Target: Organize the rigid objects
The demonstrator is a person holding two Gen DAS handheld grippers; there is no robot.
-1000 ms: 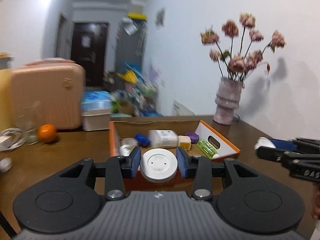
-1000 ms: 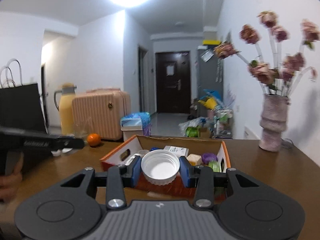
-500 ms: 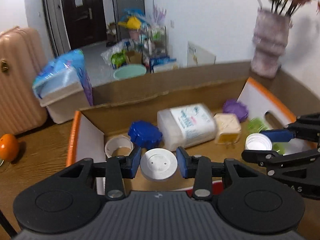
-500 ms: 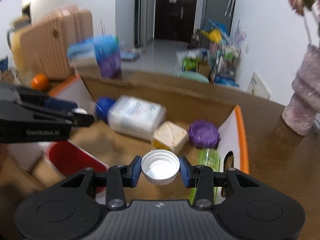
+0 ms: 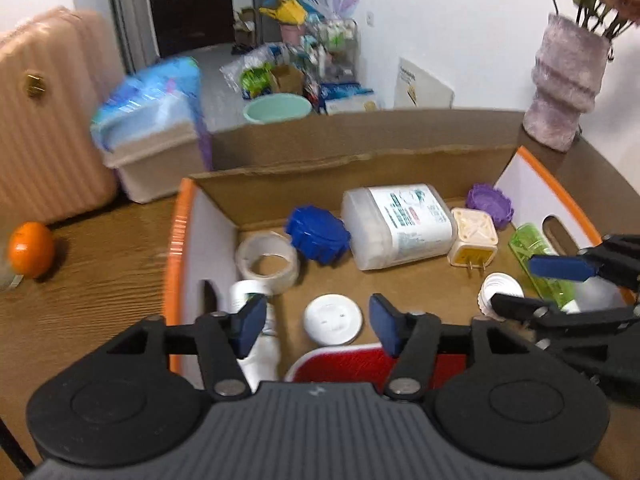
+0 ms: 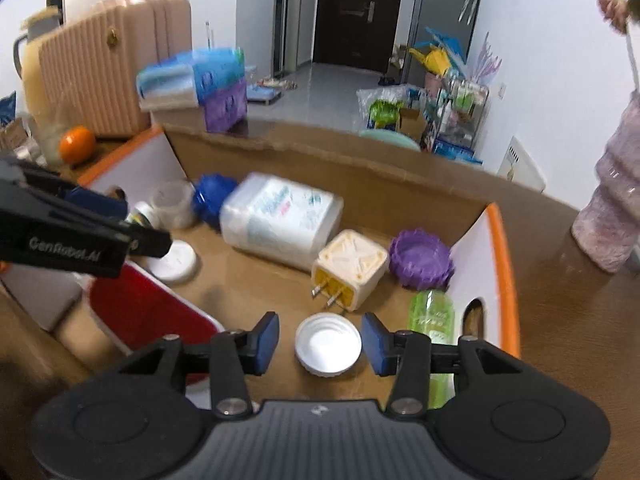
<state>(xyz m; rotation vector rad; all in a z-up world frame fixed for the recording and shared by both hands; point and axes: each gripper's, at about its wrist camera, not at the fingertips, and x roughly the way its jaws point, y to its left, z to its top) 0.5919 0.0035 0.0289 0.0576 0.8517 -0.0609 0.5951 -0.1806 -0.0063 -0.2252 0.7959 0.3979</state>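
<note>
Both lids have dropped from the grippers: left gripper [image 5: 318, 326] and right gripper [image 6: 320, 342] hang spread, white disc [image 5: 333, 319] and cap [image 6: 328, 345] lying near the box's [image 5: 178, 248] front edge, stored.

Two white caps, flat lid [image 5: 332, 319] and upturned cap [image 6: 328, 343], apparently rest on the box floor [image 6: 256, 292].

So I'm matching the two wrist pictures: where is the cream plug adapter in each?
Left wrist: plug adapter sits right of centre on the box floor.
Right wrist: plug adapter sits at centre.
Shared landmark: purple cap, beside it in both.
</note>
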